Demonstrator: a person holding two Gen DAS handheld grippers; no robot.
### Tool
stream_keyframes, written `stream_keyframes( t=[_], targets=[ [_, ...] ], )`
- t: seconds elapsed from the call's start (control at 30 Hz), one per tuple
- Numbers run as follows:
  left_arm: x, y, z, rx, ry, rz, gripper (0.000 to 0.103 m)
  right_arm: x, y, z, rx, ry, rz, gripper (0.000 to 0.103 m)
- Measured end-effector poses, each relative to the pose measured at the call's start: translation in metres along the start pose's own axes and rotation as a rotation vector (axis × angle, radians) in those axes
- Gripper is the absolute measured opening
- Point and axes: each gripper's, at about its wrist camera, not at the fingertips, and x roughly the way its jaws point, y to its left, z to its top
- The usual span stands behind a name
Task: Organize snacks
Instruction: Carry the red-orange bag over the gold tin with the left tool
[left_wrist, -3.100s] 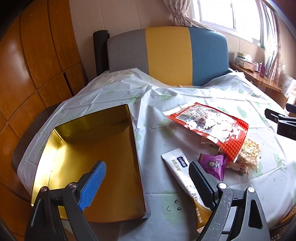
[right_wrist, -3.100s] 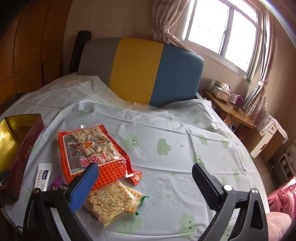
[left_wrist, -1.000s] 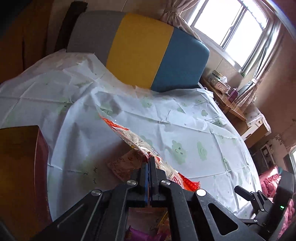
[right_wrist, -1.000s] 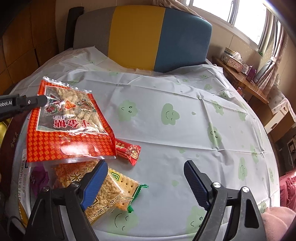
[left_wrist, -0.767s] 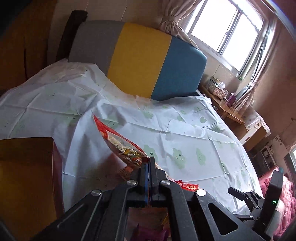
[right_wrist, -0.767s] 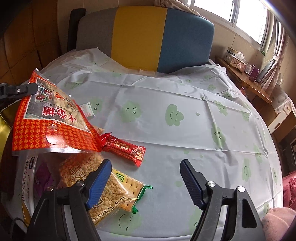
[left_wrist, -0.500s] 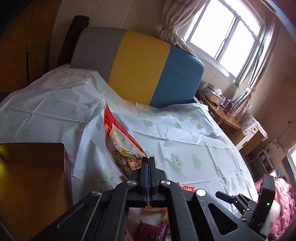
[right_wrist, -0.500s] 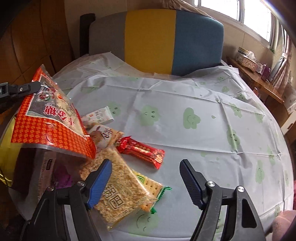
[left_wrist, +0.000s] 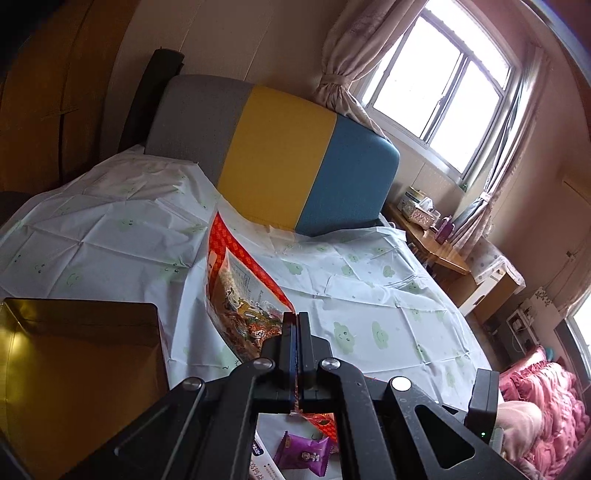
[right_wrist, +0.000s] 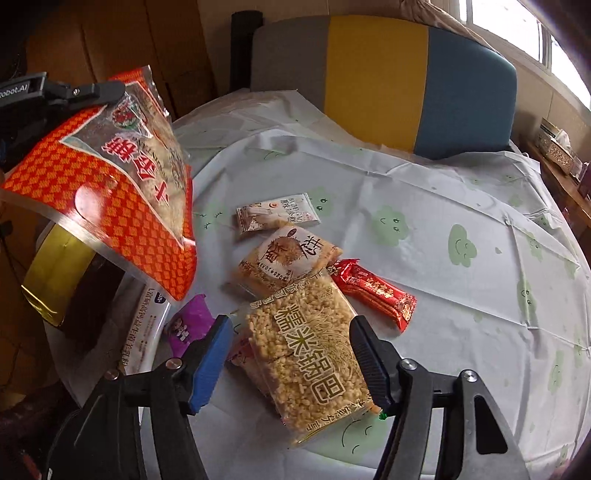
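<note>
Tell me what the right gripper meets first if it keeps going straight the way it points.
Most likely the clear rice cracker packet: it lies on the table between the closing jaws of the right gripper, which do not yet press it. Depth is hard to judge.

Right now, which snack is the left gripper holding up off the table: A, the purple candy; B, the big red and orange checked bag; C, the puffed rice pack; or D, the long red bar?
B: the left gripper is clamped on a corner of the big red and orange checked bag, which hangs above the gold box.
</note>
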Motion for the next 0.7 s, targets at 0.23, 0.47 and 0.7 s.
stream_keyframes(
  t=[0.23,0.47,0.7],
  targets=[
    [-0.035,0.023,0.002,0.009,-0.016,0.039,0.000,-0.008,0.012,0.001,-0.041,-0.023,0.065,0.067],
    [-0.061,0.076,-0.016,-0.048,-0.005,0.139,0.000,-0.009,0.025,-0.002,-0.075,-0.013,0.110,0.061],
    [-0.062,0.142,-0.045,-0.118,0.073,0.312,0.000,-0.004,0.049,-0.012,-0.103,0.083,0.276,0.058]
  ],
)
